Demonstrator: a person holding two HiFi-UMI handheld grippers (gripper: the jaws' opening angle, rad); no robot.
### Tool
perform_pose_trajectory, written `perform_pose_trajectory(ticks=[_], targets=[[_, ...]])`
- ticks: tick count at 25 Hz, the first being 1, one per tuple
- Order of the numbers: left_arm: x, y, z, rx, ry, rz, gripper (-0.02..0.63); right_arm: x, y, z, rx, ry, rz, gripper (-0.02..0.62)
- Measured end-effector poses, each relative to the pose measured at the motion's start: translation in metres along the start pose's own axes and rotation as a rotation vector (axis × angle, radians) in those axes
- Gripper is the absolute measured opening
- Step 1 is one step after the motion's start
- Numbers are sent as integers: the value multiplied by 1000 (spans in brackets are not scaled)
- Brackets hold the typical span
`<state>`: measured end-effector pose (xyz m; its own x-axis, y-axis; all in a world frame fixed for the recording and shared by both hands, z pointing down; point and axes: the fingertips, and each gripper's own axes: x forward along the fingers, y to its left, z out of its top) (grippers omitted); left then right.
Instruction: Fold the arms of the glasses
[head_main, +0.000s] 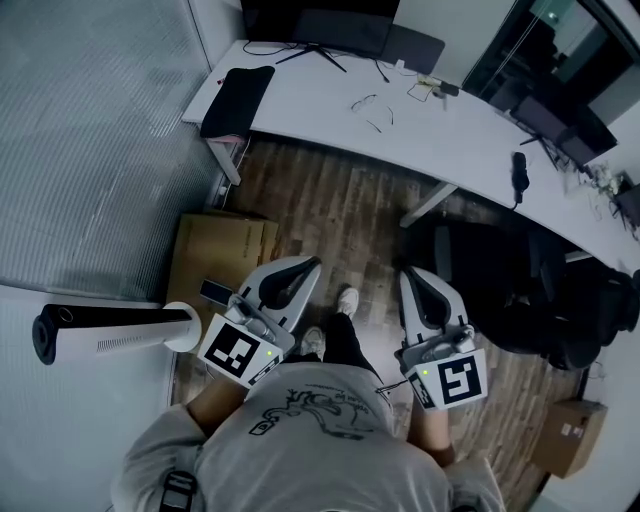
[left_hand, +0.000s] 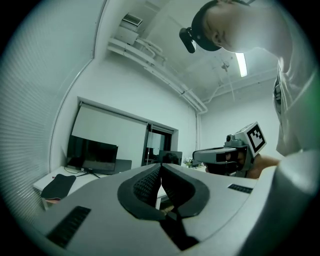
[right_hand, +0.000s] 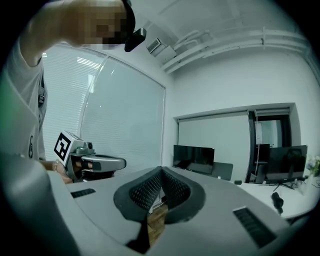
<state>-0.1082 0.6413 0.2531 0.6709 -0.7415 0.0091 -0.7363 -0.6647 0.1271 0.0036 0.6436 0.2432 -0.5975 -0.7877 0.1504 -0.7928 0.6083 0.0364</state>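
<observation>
The glasses lie far off on the white desk, a thin dark frame with the arms spread; the detail is too small to make out. Both grippers are held close to the person's body, well short of the desk and above the wooden floor. My left gripper is shut with nothing in it; in the left gripper view its pads meet at the tips. My right gripper is shut and empty as well, its pads touching. Each gripper view shows the other gripper, the right gripper and the left gripper, level beside it.
A black pad lies at the desk's left end and a monitor stands at its back. A cardboard box and a white tower fan sit at my left, a black office chair at my right.
</observation>
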Motion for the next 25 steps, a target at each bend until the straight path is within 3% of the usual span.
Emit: perform_pose_trajectory(ticks=[11,25], targets=[[31,19,3,1,-15,3,21,29,-28,0,-10,-19,7,9],[157,50,18,25,-8,-8,21,79,-145,5,-1,-26,-7,9]])
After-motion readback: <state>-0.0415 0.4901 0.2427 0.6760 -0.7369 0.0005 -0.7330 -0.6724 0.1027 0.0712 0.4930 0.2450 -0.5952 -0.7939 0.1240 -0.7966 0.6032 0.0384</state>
